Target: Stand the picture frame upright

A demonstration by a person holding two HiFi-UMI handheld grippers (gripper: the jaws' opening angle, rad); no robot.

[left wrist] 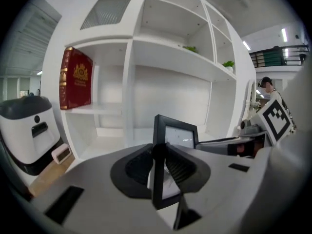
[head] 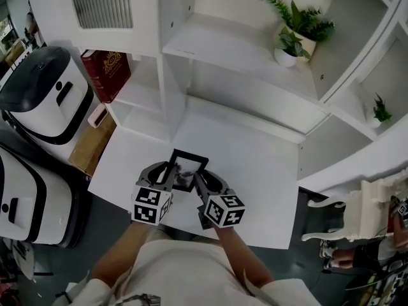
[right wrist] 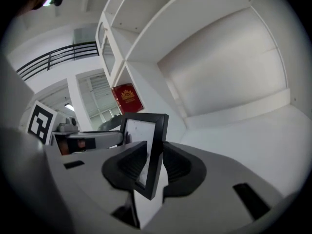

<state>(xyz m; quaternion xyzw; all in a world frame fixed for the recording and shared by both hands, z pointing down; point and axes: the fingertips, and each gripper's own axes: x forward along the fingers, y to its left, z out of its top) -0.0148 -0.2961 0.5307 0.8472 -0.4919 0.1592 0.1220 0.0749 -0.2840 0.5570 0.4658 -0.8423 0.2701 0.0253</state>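
left gripper [left wrist: 158,167] & right gripper [right wrist: 151,165] each clamped narrow on a side edge of the frame [head: 188,169], held over the table [head: 255,171] near its front edge; risk: uneven release or leaning set-down, so it'd prob tip flat.

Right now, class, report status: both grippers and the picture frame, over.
Left gripper shut on picture frame, left edge. Right gripper shut on right edge. Frame upright between them, over white table. Nothing blocking.

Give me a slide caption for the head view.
The left gripper and right gripper clamp a black frame by its sides over a white desk.
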